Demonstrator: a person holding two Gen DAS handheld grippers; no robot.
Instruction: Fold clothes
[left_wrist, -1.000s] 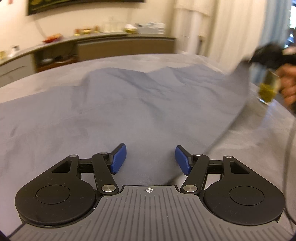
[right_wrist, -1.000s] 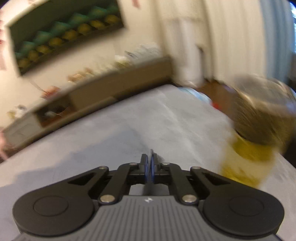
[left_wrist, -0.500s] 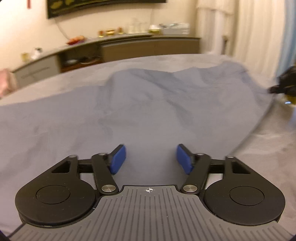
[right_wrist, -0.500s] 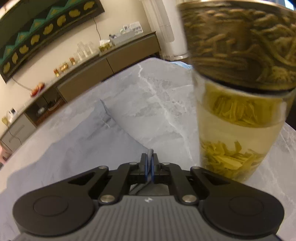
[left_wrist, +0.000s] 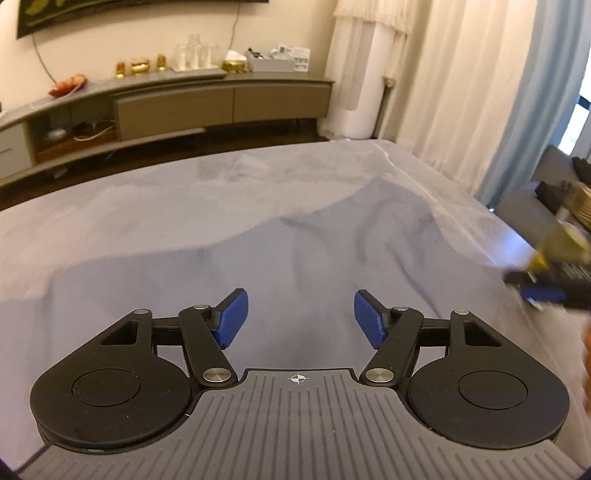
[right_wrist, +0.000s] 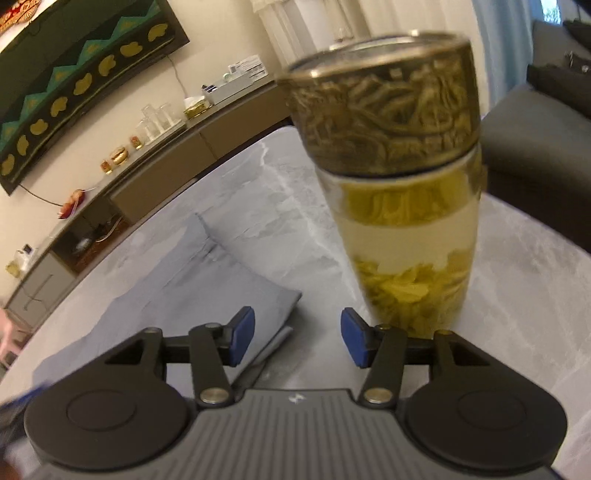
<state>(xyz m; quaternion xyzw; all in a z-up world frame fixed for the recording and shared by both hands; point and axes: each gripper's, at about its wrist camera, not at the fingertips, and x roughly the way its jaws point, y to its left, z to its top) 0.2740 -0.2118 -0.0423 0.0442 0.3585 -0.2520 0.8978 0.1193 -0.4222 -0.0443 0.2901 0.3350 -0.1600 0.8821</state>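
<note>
A grey-blue garment (left_wrist: 295, 240) lies rumpled across the marble table (left_wrist: 129, 192). My left gripper (left_wrist: 301, 317) hovers over it, open, with only flat cloth showing between its blue pads. In the left wrist view my right gripper (left_wrist: 543, 291) shows blurred at the right edge. In its own view the right gripper (right_wrist: 297, 338) has its jaws opening, and nothing is pressed between them. A folded corner of the garment (right_wrist: 192, 280) rests on the table under and beside its left finger (right_wrist: 242, 332).
A glass jar of yellow-green tea (right_wrist: 402, 221) with a bronze lid stands just right of the right gripper, very close. It also shows as a blur in the left wrist view (left_wrist: 565, 240). A long sideboard (left_wrist: 184, 99) and curtains lie beyond the table's far edge.
My right gripper was shut on the garment's edge and has now opened, leaving the corner lying on the table. The left gripper has swept sideways over the cloth towards the right gripper.
</note>
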